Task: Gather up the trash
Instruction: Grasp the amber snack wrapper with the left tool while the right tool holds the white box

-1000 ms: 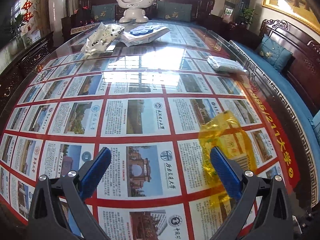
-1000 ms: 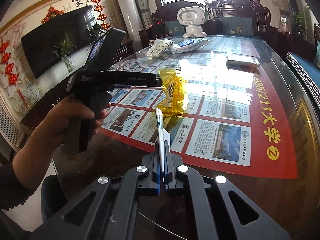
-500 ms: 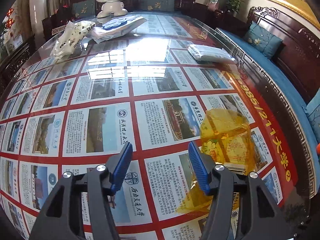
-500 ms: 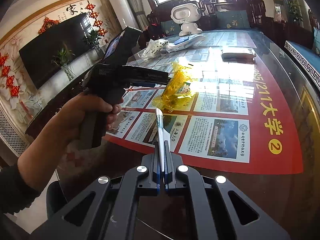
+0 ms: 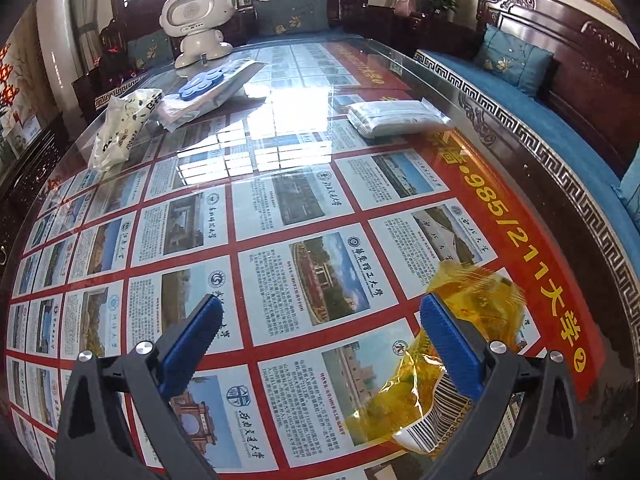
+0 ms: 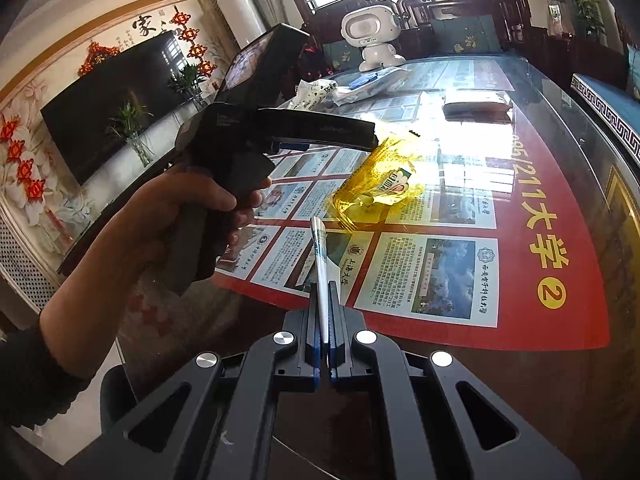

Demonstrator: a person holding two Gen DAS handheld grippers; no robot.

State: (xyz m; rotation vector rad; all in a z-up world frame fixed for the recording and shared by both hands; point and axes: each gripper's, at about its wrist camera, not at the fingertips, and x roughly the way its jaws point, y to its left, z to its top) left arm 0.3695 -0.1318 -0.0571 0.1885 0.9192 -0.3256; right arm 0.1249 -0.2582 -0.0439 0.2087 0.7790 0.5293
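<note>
A crumpled yellow see-through wrapper [image 5: 472,308] with a barcode lies on the glass-topped table [image 5: 280,200]. My left gripper [image 5: 320,300] hovers over it with its jaws opening wide. The right finger [image 5: 452,344] covers part of the wrapper, whose inner edge reaches into the gap; no pad presses on it. In the right wrist view, a hand holds the left gripper [image 6: 370,138] just left of the yellow wrapper [image 6: 376,184]. My right gripper [image 6: 322,286] is shut on a thin white printed strip [image 6: 320,256] that sticks out forward.
Farther back lie a crumpled white bag [image 5: 120,128], a blue-and-white package [image 5: 208,92] and a flat white pack [image 5: 396,118]. A white robot toy [image 5: 198,20] stands at the far end. A blue-cushioned wooden bench [image 5: 520,120] runs along the table's right edge.
The left gripper moved forward over the table and rolled a little; its jaws narrowed, then spread wide again. The yellow wrapper now sits low beside its right finger. The right gripper stayed still, holding the strip.
</note>
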